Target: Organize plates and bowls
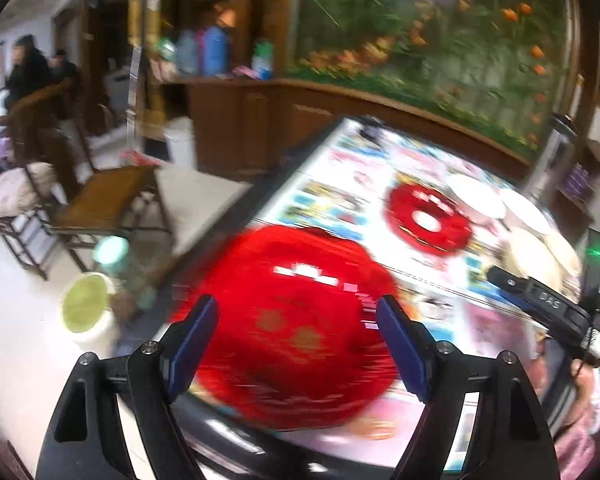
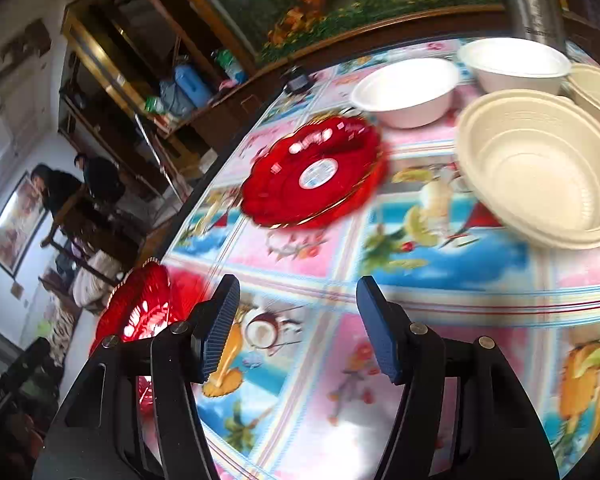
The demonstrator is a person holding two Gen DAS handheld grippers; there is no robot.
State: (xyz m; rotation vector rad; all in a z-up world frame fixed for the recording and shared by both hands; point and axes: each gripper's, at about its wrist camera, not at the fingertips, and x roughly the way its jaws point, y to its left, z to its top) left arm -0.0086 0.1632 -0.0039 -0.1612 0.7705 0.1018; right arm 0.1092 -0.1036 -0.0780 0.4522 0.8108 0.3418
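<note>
A red plate (image 1: 288, 340) lies at the table's near corner, blurred, just ahead of my open left gripper (image 1: 296, 316); it also shows in the right wrist view (image 2: 144, 308) at the left edge. A second red plate (image 1: 428, 220) (image 2: 312, 172) with a white centre label sits mid-table. Two white bowls (image 2: 406, 92) (image 2: 514, 64) and a cream bowl (image 2: 540, 168) stand at the far right, with another cream bowl (image 2: 598, 88) behind. My right gripper (image 2: 298, 312) is open and empty above the patterned tablecloth; it shows in the left wrist view (image 1: 540, 304).
The table (image 2: 420, 272) has a colourful fruit-print cloth. A metal flask (image 2: 534, 0) stands at its far edge. A wooden chair (image 1: 100, 204), a bottle (image 1: 118, 264) and a white bucket (image 1: 86, 308) are on the floor left of the table. People sit far left.
</note>
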